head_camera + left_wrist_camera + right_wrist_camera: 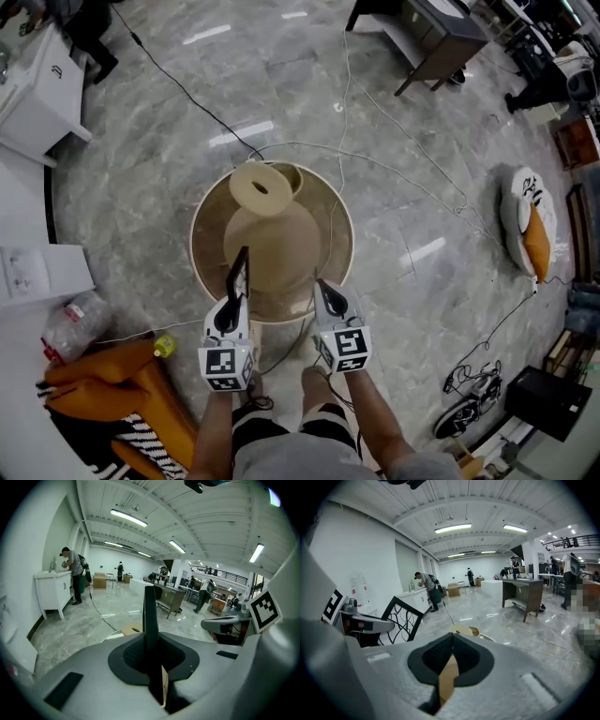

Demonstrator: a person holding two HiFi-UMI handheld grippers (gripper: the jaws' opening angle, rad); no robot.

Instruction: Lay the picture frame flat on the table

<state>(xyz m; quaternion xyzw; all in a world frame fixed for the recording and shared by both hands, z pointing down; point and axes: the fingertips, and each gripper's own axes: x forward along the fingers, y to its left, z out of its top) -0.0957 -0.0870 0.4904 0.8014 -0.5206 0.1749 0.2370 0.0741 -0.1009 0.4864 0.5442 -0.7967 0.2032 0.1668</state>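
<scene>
Grip: left gripper (236, 292) clamping picture frame (243, 261) by edge, lower centre | right gripper (323, 292) sitting jaws together | cubes (226, 364) showing square black-and-white markers (349, 342)

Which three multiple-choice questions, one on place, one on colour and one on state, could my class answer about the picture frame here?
1. Where is the picture frame?
A) in the left gripper
B) on the floor
C) on the white cabinet

2. What colour is the frame?
A) white
B) black
C) orange

3. How does the frame stand?
A) flat on the table
B) leaning against a wall
C) upright on edge in the jaws

Answers:
1 A: the left gripper view shows its jaws shut on the frame's edge.
2 B: the right gripper view shows black bars and scrollwork.
3 C: it rises upright from the jaws and does not yet lie on the round table.
</scene>
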